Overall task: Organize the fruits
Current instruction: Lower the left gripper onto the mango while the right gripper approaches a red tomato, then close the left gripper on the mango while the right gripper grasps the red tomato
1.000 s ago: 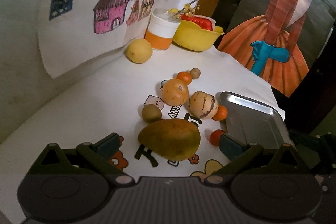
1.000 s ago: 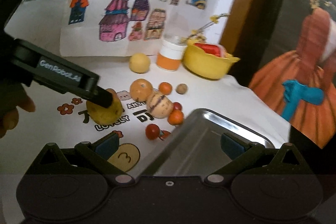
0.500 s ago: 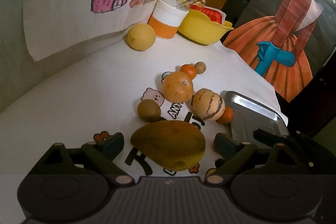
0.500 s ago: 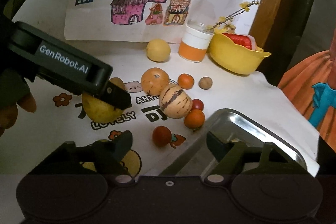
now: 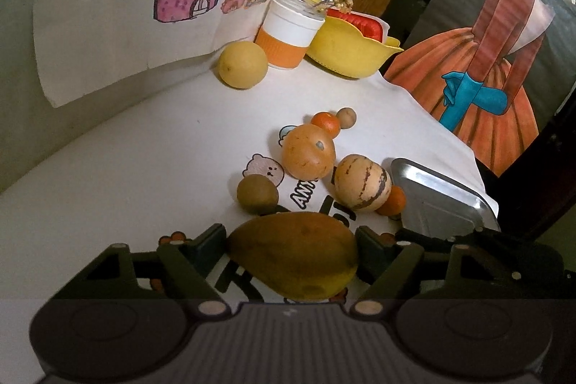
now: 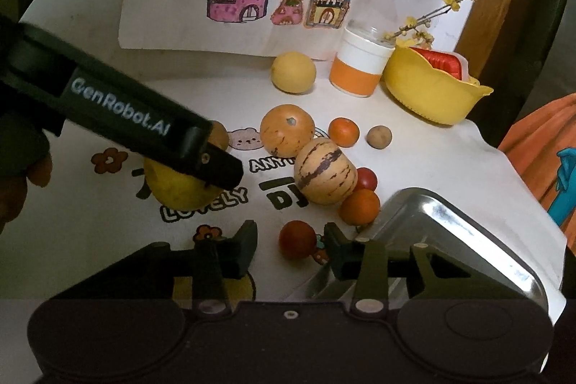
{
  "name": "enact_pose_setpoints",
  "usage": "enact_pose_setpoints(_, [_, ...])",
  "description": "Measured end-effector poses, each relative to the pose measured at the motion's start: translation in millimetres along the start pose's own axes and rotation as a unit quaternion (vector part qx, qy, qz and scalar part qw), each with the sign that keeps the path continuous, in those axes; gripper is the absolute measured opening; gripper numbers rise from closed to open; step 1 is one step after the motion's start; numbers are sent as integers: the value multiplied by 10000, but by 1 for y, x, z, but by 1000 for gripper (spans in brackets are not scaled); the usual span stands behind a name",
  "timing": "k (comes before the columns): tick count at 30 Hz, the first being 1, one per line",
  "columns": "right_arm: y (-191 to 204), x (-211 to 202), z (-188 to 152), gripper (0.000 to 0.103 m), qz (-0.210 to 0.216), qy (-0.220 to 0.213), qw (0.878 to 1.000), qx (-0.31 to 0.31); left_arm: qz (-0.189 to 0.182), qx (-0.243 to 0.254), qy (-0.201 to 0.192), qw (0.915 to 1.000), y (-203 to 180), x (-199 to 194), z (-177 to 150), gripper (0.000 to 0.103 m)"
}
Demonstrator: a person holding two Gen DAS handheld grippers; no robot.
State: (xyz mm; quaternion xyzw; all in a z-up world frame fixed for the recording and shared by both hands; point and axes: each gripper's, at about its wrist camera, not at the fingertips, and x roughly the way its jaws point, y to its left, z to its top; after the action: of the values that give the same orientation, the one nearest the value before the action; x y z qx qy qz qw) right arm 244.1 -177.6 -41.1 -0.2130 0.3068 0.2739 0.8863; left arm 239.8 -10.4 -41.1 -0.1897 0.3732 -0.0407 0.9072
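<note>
A yellow-brown mango [image 5: 293, 258] lies on the white printed tablecloth, and my left gripper [image 5: 291, 243] is shut on it, one pad against each end. In the right wrist view one of the left gripper's fingers [image 6: 219, 168] lies across the mango [image 6: 180, 189]. My right gripper [image 6: 291, 249] is open and low over the cloth. A small red tomato [image 6: 298, 239] sits between its fingertips, with a gap on the left side. The steel tray [image 6: 450, 240] lies just right of it.
A striped melon [image 6: 325, 175], a round orange fruit [image 6: 287, 130], small oranges [image 6: 360, 207] and a brown ball [image 6: 379, 136] cluster mid-table. A yellow fruit [image 6: 293, 72], orange-white cup [image 6: 360, 67] and yellow bowl [image 6: 432, 89] stand at the back. The table edge runs right of the tray.
My left gripper's fingers have closed in until they touch the mango. My right gripper has moved left from over the tray to the red tomato, and its fingers have narrowed.
</note>
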Motion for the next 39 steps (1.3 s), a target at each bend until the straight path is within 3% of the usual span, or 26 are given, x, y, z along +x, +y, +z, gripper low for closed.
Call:
enact_pose_setpoints(7, [-6, 4, 1, 39, 41, 72, 9995, 294, -123, -135, -46, 9998, 7, -10, -7, 81])
enact_pose_setpoints(15, [-9, 3, 1, 24, 201, 131, 9983, 531, -168, -378, -58, 9991, 19, -28, -17, 81])
enact_pose_setpoints(25, [2, -14, -8, 24, 414, 186, 9962, 746, -123, -555, -9, 9984, 22, -44, -29, 81])
enact_pose_setpoints(34, [14, -35, -20, 24, 559, 203, 9945, 863, -50, -129, 18, 9999, 12, -52, -40, 82])
enact_pose_setpoints(39, [23, -43, -24, 24, 575, 190, 9948, 823, -41, -143, 76, 9999, 12, -57, -43, 82])
